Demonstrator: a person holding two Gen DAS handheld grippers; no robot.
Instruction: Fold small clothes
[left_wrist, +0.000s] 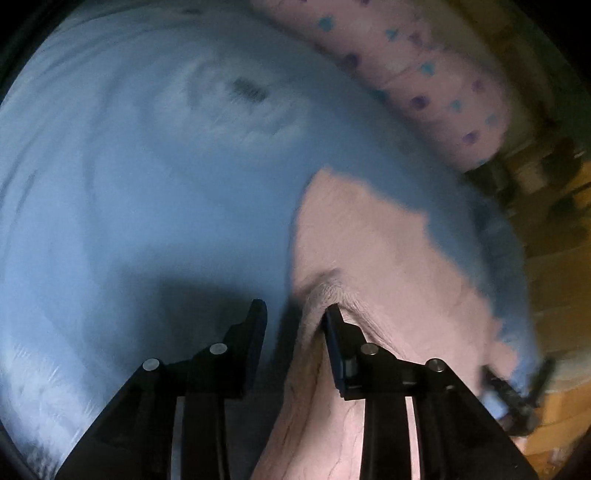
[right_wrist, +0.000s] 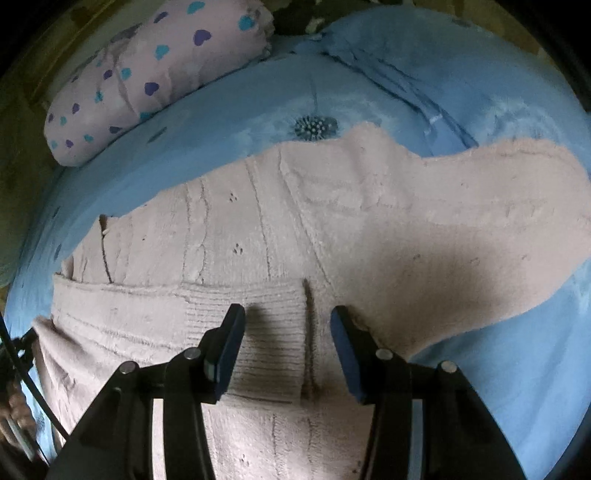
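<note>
No brand, label or readable writing is showing in either view. One pale pink knitted sweater (right_wrist: 332, 236) is lying spread on the light blue bedsheet (right_wrist: 480, 92), filling the centre and lower part of the right wrist frame, one sleeve stretching toward the right edge. One pink bolster pillow with blue and purple hearts (right_wrist: 147, 81) is lying at the upper left of that frame. One dark flower print (right_wrist: 316, 127) is showing on the sheet just above the sweater.

The right gripper (right_wrist: 288, 325) is hovering with its jaws wide apart over the sweater's folded ribbed band, gripping nothing. The left gripper (left_wrist: 295, 317) is holding its jaws moderately apart at the sweater's (left_wrist: 369, 258) left edge, one finger over the sheet (left_wrist: 129, 203), the other touching the knit; the view is blurred.
</note>
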